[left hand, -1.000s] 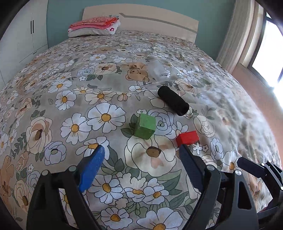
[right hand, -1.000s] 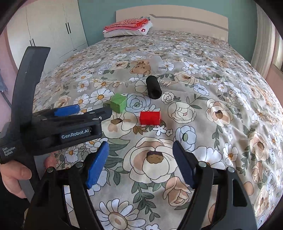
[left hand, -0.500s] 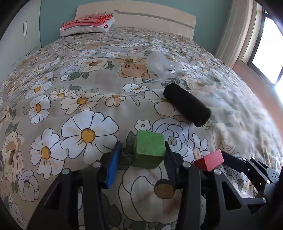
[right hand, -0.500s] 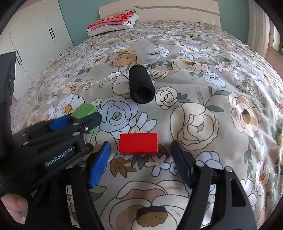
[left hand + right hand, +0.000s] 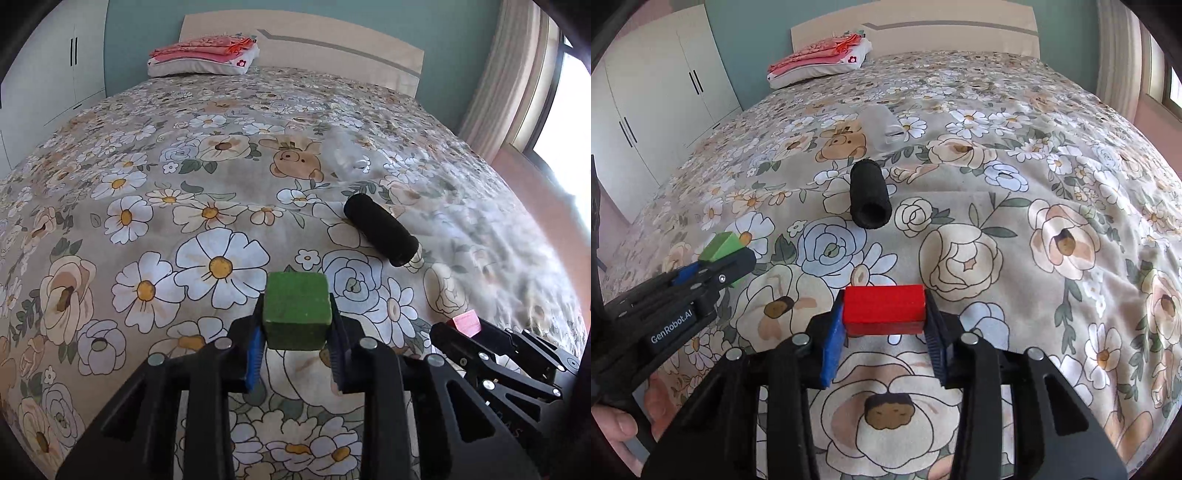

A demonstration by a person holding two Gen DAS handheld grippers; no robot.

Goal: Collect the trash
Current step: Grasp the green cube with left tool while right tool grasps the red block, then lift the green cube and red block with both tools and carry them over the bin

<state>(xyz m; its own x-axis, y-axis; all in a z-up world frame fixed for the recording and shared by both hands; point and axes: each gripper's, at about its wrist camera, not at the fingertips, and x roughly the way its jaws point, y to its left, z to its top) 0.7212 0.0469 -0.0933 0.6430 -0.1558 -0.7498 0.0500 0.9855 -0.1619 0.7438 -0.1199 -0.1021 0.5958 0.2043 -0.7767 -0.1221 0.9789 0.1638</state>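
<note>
Floral cotton covers the bed (image 5: 155,192), soft and rumpled. At 12 o'clock from the grippers a clear plastic bottle (image 5: 882,127) and black foam tube (image 5: 868,195) lie uncollected. The left gripper (image 5: 295,343) jaws clamp a matte green cube (image 5: 296,314); the right gripper (image 5: 884,343) jaws clamp a smooth red block (image 5: 884,308).

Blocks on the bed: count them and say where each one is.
2. The green block sits between the left gripper fingers; the red block between the right gripper fingers. None seem hidden.
</note>
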